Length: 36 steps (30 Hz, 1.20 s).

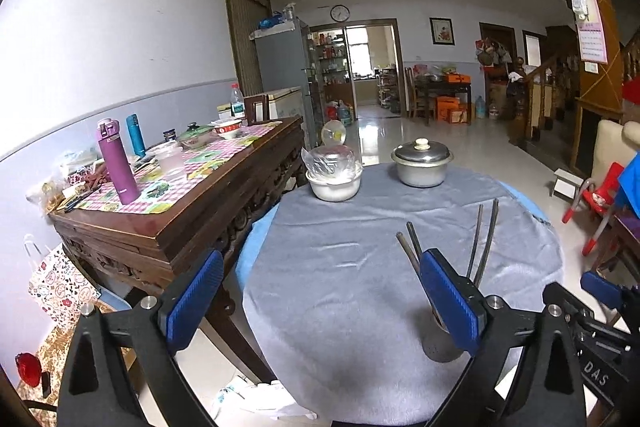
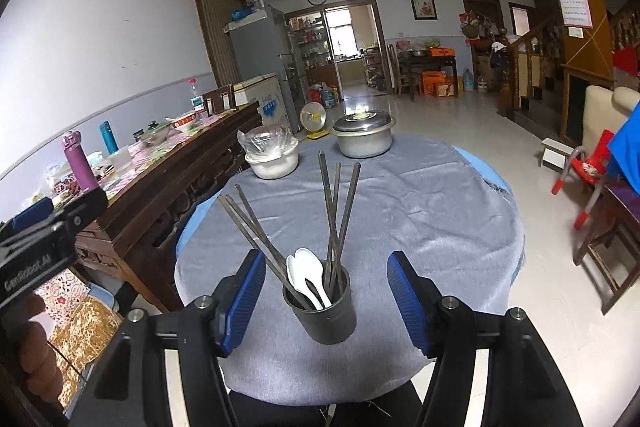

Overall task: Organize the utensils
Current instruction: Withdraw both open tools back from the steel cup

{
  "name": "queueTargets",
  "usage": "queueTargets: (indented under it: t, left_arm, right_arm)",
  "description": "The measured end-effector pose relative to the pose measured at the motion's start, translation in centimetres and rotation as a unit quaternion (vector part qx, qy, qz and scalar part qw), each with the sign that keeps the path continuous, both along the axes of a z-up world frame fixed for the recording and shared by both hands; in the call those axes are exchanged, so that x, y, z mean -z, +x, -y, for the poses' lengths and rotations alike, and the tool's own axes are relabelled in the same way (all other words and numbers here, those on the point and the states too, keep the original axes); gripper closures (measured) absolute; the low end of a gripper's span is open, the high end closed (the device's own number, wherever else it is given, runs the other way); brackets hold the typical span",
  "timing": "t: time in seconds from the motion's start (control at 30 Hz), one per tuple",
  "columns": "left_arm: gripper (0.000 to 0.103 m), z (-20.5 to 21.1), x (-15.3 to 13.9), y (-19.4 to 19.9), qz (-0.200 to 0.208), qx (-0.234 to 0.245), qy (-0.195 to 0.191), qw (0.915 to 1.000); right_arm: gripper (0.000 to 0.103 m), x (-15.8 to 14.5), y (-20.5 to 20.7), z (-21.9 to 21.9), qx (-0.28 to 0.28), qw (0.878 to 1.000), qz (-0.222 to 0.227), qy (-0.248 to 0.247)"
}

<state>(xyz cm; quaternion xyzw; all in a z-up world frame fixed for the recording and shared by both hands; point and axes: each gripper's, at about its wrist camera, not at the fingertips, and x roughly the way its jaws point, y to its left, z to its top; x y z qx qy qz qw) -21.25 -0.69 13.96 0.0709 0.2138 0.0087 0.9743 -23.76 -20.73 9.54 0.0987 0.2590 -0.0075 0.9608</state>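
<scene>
- Right gripper point(image 2: 326, 301): jaws spread either side of the dark utensil cup point(image 2: 324, 311), touching nothing, likely lined up with it.
- The cup holds chopsticks point(image 2: 340, 211) and white spoons point(image 2: 310, 277), so sorting looks done.
- Left gripper point(image 1: 320, 301): wide apart, empty, over grey cloth point(image 1: 340, 267).
- Its body reads "GenRobot.AI".
- Farther: lidded pot point(image 2: 364, 137).

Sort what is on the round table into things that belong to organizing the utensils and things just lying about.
Belongs to the job:
- dark cup
- chopsticks standing in it
- white spoons in it

Just lying about:
- lidded metal pot
- white bowl with plastic wrap
- grey cloth
</scene>
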Motion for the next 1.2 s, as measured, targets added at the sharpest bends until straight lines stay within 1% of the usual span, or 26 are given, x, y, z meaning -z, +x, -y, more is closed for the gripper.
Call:
queueTargets:
  t: [0.07,0.43,1.2]
  left_arm:
    - [0.004,0.0,0.2,0.0,-0.002,0.001,0.003,1.0000]
    - [0.004,-1.2,0.3,0.0,-0.005,-0.007,-0.013,0.9999]
    - [0.004,-2.2,0.9,-0.2,-0.002,-0.008,-0.019,0.9998]
  right_arm:
    - [0.036,-0.1,0.0,0.0,0.001,1.000,0.000,0.000]
    - [0.036,0.1,0.2,-0.3,0.000,1.000,-0.003,-0.004]
    - [0.036,-0.2,-0.1,-2.5,-0.008,1.000,0.002,-0.018]
